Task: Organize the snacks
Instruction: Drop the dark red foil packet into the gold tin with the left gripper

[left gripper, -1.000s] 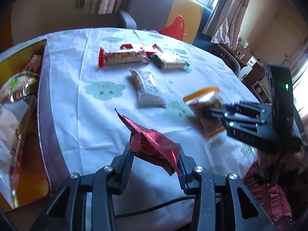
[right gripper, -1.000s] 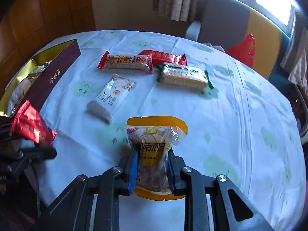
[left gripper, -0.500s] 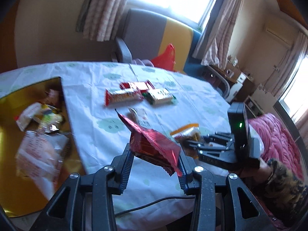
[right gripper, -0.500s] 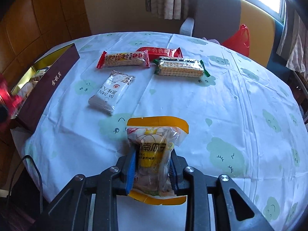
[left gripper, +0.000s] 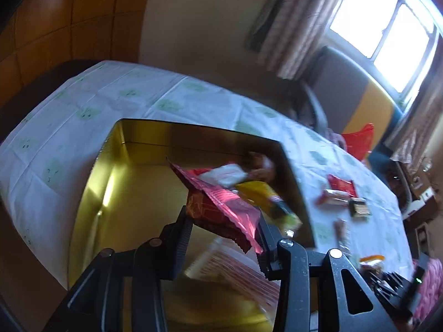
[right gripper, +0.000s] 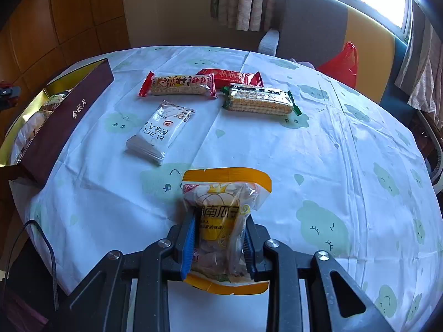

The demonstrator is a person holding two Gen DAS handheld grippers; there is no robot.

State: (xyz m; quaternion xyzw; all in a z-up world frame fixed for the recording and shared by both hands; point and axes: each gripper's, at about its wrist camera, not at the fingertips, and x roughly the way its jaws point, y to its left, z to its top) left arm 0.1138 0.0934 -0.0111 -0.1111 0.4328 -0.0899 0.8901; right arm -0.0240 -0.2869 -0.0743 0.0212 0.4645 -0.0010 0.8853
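Observation:
My left gripper (left gripper: 221, 229) is shut on a red foil snack packet (left gripper: 221, 207) and holds it above the open gold-lined box (left gripper: 116, 171), which has several snacks inside. My right gripper (right gripper: 218, 238) is shut on a yellow-trimmed clear snack bag (right gripper: 224, 210) just above the tablecloth. On the table lie a white packet (right gripper: 160, 132), a red-ended biscuit bar (right gripper: 177, 84), a red packet (right gripper: 229, 76) and a green wafer pack (right gripper: 260, 99). The box (right gripper: 63, 119) sits at the table's left edge.
The round table (right gripper: 332, 152) has a white cloth with green cloud prints. A grey and yellow chair (right gripper: 332, 27) with a red bag (right gripper: 343, 63) stands behind it. A black cable (right gripper: 41, 238) hangs at the near left edge.
My left gripper has swung left with the red packet, from over the tablecloth to above the open box. My right gripper has stayed nearly still with its bag.

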